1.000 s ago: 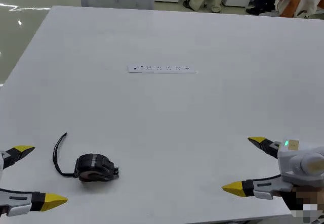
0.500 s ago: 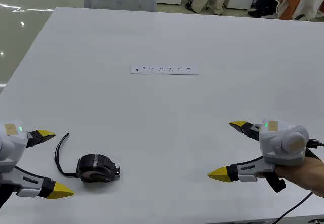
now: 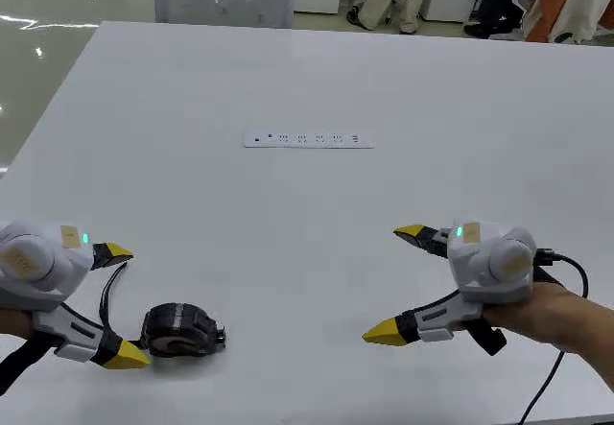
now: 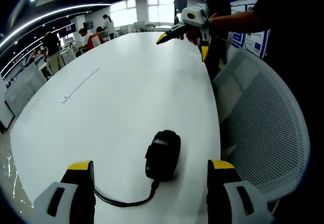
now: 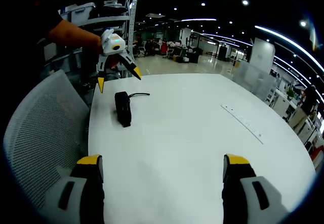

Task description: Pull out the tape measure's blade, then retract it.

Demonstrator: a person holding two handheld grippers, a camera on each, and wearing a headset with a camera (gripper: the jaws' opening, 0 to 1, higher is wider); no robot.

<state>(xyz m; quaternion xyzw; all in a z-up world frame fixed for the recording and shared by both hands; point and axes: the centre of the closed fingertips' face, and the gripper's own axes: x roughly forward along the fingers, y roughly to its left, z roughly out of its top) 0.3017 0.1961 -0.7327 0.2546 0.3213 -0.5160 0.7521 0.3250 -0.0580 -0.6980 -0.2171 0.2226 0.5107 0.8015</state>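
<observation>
Bare tabletop [image 3: 317,233] around the tape measure [image 3: 180,329]

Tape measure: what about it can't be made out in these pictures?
- Blade tip: in the left gripper view, the tape measure's own case hides its far end; in the head view it is too small to tell.
- Case markings: too small and blurred in every view.
- Strap: in the head view, its lower stretch is partly hidden by the lower jaw of the left claw.
</observation>
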